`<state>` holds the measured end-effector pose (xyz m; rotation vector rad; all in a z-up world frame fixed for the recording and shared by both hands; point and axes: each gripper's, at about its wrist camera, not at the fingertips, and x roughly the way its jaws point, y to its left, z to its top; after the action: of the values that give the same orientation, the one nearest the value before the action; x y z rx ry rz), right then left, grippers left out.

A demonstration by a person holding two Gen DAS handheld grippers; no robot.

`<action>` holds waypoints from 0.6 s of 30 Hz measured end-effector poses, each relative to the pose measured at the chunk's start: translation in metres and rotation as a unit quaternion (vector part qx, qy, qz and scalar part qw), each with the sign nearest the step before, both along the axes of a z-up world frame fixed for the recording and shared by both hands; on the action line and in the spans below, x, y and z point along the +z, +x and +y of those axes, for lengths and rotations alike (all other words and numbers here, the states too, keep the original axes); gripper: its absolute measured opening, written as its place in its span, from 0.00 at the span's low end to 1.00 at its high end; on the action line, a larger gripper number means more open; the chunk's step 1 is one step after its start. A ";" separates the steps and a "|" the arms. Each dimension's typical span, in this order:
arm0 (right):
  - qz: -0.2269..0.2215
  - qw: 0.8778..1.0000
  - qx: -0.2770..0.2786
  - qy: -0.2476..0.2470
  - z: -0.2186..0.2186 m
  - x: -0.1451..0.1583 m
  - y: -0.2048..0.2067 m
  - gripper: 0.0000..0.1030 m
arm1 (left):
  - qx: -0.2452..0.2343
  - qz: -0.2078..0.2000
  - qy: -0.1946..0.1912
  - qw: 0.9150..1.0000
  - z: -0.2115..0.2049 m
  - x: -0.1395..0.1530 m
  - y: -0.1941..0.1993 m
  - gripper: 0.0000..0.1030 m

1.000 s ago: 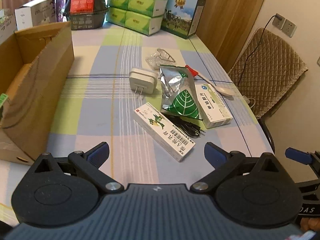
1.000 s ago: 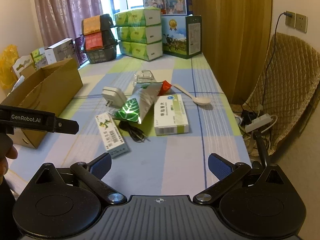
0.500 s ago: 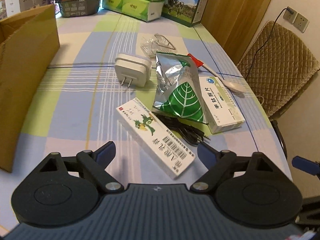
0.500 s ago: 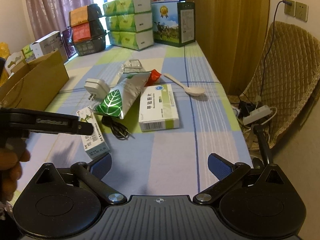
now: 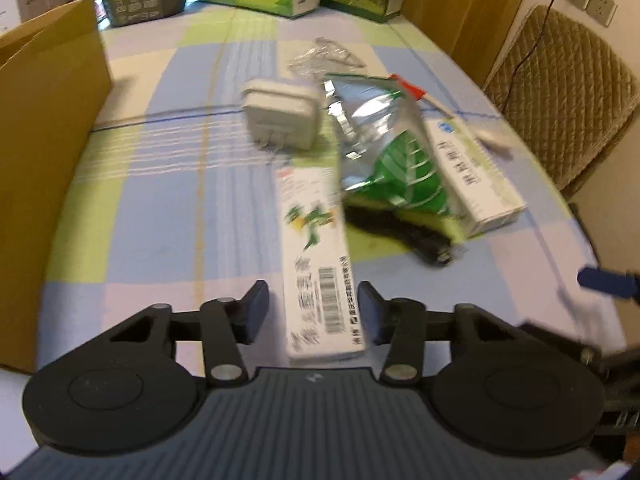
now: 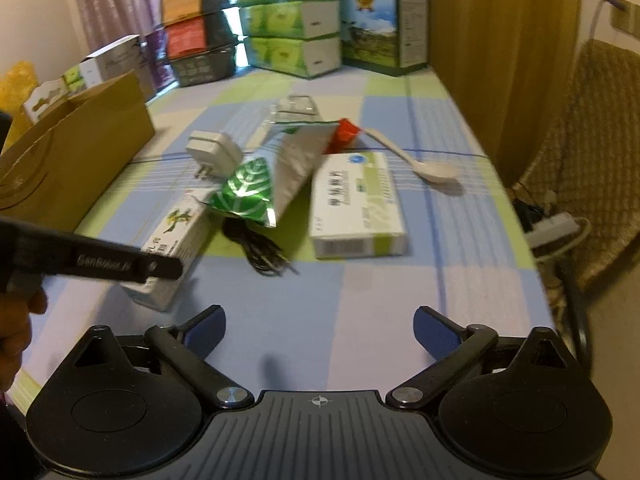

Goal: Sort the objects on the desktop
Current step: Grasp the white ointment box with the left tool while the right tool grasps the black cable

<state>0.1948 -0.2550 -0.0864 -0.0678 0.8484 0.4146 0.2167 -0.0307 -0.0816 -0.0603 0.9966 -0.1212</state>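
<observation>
At six o'clock on the checked worktop (image 5: 160, 216), my left fingers (image 5: 256, 312) are straddling, spread, the long white cardboard medicine box (image 5: 316, 256); my right fingers (image 6: 434, 330) are hovering spread wide.

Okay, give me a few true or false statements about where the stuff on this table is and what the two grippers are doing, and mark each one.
1. The left gripper has its fingers on either side of the long white box. True.
2. The right gripper holds the spoon. False: it is open and empty; the spoon lies on the table.
3. The foil pouch lies partly over the black cable. True.
4. The white plug adapter sits inside the cardboard box. False: it rests on the tablecloth.
</observation>
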 end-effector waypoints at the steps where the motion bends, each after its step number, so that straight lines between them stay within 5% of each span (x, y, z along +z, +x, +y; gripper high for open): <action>1: 0.001 1.000 0.006 0.001 0.004 -0.002 0.003 0.91 | -0.001 0.001 0.000 1.000 0.005 -0.001 -0.001 0.35; 9: -0.008 0.998 0.064 -0.008 0.038 -0.018 0.020 0.58 | -0.026 -0.019 0.012 0.999 0.022 0.000 -0.007 0.34; 18: -0.037 0.992 0.113 -0.052 0.064 -0.037 0.037 0.53 | -0.027 -0.024 0.013 0.999 0.041 -0.003 -0.018 0.34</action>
<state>0.2316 -0.1912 -0.1231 -0.2750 0.7918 0.5768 0.1985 0.0107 -0.0843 -0.0066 0.9521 -0.1582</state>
